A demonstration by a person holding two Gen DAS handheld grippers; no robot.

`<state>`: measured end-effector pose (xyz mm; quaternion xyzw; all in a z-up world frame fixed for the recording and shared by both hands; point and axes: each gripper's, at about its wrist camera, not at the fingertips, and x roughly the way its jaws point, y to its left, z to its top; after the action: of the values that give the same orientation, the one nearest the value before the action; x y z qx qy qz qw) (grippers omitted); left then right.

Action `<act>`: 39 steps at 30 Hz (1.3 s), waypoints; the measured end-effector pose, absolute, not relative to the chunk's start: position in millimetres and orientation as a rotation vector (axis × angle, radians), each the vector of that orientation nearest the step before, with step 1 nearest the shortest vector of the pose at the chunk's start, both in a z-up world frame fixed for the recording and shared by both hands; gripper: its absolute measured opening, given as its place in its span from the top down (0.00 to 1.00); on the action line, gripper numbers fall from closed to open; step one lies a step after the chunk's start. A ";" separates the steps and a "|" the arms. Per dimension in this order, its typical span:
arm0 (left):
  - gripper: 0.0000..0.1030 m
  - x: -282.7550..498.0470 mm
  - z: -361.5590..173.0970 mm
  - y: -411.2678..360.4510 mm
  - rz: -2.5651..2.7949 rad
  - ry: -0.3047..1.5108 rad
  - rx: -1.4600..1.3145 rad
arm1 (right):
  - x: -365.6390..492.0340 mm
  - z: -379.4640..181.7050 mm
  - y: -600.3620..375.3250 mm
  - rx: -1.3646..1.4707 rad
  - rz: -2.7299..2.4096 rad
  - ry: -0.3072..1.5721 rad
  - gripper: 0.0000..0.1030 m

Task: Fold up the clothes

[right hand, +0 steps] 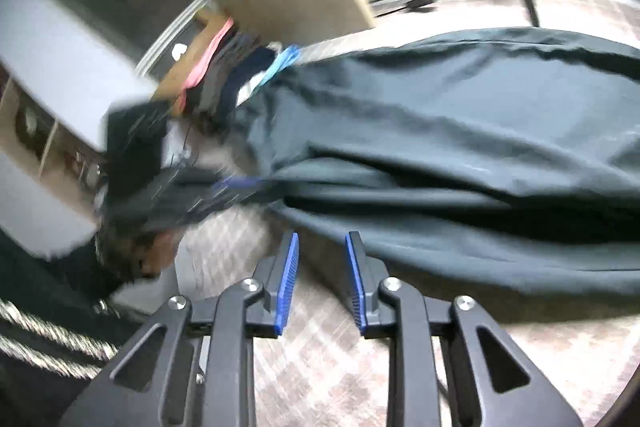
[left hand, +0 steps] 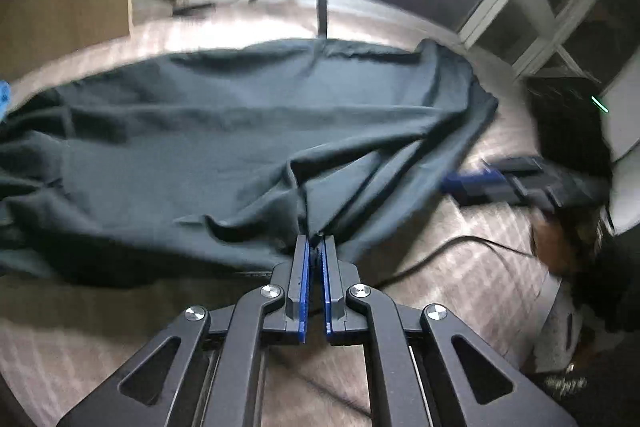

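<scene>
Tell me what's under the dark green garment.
The dark green garment lies spread on a pale patterned surface, which shows around its edges. Whatever lies beneath its middle is covered. The left gripper pinches its near edge.

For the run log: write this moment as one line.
left gripper: shut on dark garment edge | right gripper: open, empty, beside garment | garment: spread on patterned surface, unfolded

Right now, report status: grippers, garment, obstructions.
Left gripper shut on dark garment. Right gripper open, empty, beside its edge. Black cable on the surface nearby.
</scene>
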<state>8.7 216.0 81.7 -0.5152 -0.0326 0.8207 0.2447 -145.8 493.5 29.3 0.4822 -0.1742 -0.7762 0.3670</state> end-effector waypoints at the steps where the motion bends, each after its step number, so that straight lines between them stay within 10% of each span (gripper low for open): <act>1: 0.96 12.4 80.0 215.6 2.239 -0.081 -1.411 | -151.8 26.9 495.1 1.256 -2.003 -0.453 0.77; 9: 0.97 42.1 66.6 211.9 2.223 -0.017 -1.448 | -148.6 -19.3 491.0 1.465 -1.883 -0.482 0.77; 13: 0.97 56.3 60.5 210.0 2.215 0.014 -1.465 | -135.4 -4.7 556.4 1.351 -1.976 -0.771 0.59; 24: 0.97 44.5 81.4 213.9 2.210 0.078 -1.452 | -91.2 27.0 838.3 1.131 -2.706 -1.511 0.59; 39: 0.97 36.1 65.0 216.5 2.185 0.045 -1.577 | -226.5 -3.4 904.2 1.419 -2.661 -1.434 0.58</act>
<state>36.1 216.5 65.0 -0.5708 0.0161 0.7905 0.2215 -226.5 904.2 -3.4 0.4228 -0.4274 -0.7930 -0.0985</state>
